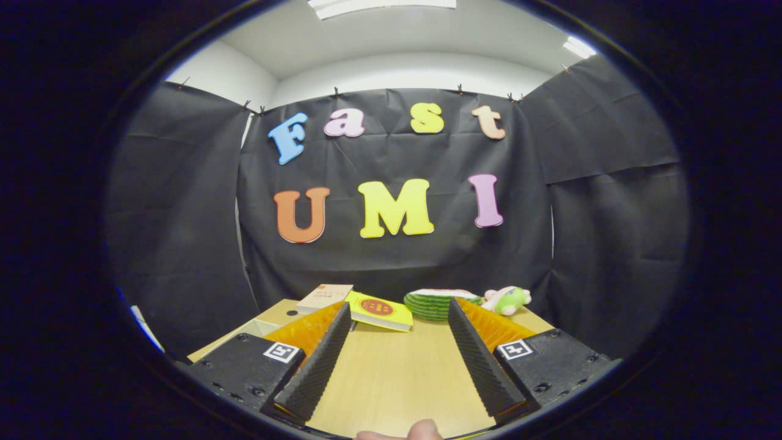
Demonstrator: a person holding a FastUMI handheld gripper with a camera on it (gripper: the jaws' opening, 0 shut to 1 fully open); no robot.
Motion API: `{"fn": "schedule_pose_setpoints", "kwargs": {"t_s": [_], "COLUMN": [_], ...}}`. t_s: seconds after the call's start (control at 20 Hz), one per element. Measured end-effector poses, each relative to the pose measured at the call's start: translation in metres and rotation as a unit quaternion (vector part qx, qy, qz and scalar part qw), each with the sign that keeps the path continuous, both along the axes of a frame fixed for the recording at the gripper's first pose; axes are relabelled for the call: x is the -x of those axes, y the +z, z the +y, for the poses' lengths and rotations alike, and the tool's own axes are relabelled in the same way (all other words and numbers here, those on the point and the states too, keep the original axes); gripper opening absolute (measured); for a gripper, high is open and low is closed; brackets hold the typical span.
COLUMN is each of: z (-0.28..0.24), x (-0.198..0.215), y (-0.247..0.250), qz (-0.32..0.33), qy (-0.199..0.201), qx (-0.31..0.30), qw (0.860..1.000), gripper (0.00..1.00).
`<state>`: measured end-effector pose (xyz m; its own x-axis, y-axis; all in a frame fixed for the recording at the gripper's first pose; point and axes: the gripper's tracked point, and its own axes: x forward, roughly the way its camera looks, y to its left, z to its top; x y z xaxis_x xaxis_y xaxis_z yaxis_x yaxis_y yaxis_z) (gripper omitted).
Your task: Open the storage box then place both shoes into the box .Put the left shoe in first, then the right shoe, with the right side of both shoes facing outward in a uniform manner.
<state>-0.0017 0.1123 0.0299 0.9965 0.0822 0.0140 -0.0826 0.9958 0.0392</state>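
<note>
your gripper (398, 308) is spread wide over the bare table (397, 366), holding nothing. yellow book (380, 310) and watermelon plush (435, 303) sit just beyond the fingers.

Two ceiling light panels (383, 6) shine bright, almost washed out, and light the booth evenly. The wooden surface (397, 373) shows soft sheen and faint shadows. Fisheye distortion bends the edges; focus stays sharp.

The tool (400, 311) hangs spread wide over bare table (391, 373), books (379, 310) beyond its fingers.
</note>
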Motion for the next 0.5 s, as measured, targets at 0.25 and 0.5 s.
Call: {"fn": "schedule_pose_setpoints", "kwargs": {"t_s": [0.25,0.5], "z": [0.003,0.003], "x": [0.005,0.014], "y": [0.000,-0.001], "qz": [0.002,0.011], "qy": [0.002,0.005], "qx": [-0.003,0.007], "qw": [1.000,1.000], "gripper": [1.00,1.00]}}
